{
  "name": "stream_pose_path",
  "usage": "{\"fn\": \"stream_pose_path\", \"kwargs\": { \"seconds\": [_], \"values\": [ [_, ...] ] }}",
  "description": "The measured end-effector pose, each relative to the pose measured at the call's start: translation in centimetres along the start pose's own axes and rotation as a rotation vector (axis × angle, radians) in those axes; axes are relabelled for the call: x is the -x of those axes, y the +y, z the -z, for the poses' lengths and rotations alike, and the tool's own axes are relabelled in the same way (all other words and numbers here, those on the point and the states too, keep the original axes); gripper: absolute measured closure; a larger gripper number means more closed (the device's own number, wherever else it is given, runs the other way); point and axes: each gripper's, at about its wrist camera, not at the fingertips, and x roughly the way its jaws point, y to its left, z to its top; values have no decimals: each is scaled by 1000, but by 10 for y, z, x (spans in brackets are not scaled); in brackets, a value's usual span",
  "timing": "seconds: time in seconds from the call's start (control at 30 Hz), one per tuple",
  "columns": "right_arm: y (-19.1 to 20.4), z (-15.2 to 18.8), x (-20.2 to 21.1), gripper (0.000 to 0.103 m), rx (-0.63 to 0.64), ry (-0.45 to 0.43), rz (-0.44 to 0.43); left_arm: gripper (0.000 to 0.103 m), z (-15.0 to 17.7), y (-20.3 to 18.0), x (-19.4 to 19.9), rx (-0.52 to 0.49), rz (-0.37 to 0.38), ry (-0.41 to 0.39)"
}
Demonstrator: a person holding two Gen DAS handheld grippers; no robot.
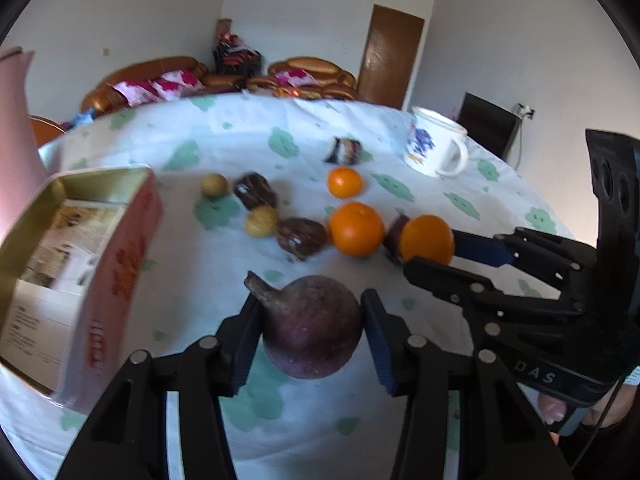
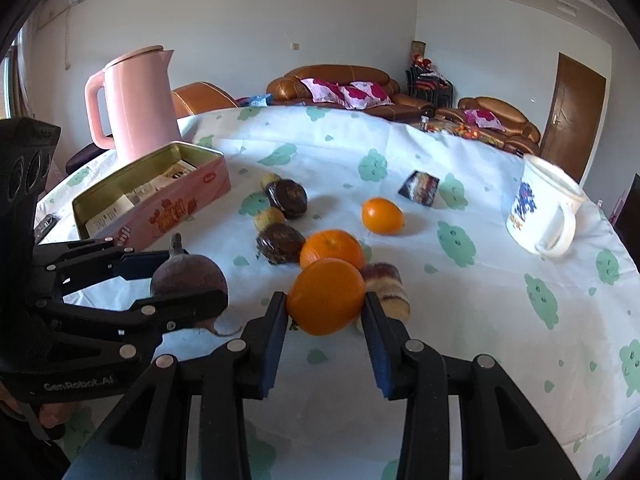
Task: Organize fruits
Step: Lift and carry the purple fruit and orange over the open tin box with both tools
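A dark purple round fruit with a stem (image 1: 312, 328) sits between the blue pads of my left gripper (image 1: 310, 300), which press on both its sides. The right wrist view shows the same purple fruit (image 2: 188, 276) in the left gripper (image 2: 188, 280), low over the tablecloth. My right gripper (image 2: 325, 300) is shut on an orange (image 2: 326, 292), also visible as the held orange (image 1: 426, 238) in the right gripper (image 1: 430, 252). Two more oranges (image 2: 332, 248) (image 2: 382, 216) lie on the cloth just beyond it.
An open pink tin box (image 2: 180, 204) with papers inside stands at the left, a pink kettle (image 2: 140, 104) behind it. Dark wrapped cakes (image 2: 280, 242), small yellow fruits (image 1: 262, 221) and a snack packet (image 2: 420, 186) lie mid-table. A white mug (image 2: 540, 212) stands at the right.
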Motion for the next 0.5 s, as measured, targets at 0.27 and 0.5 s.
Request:
{"fn": "stream_pose_path", "kwargs": {
  "seconds": [0.27,0.5],
  "values": [
    [17,-22,2,63,41,-52,-24,53,-12,17,22,0,-125,-110],
    [30,-43,1,63,80,-88,-50,53,-22,38,37,31,-184,-172]
  ]
}}
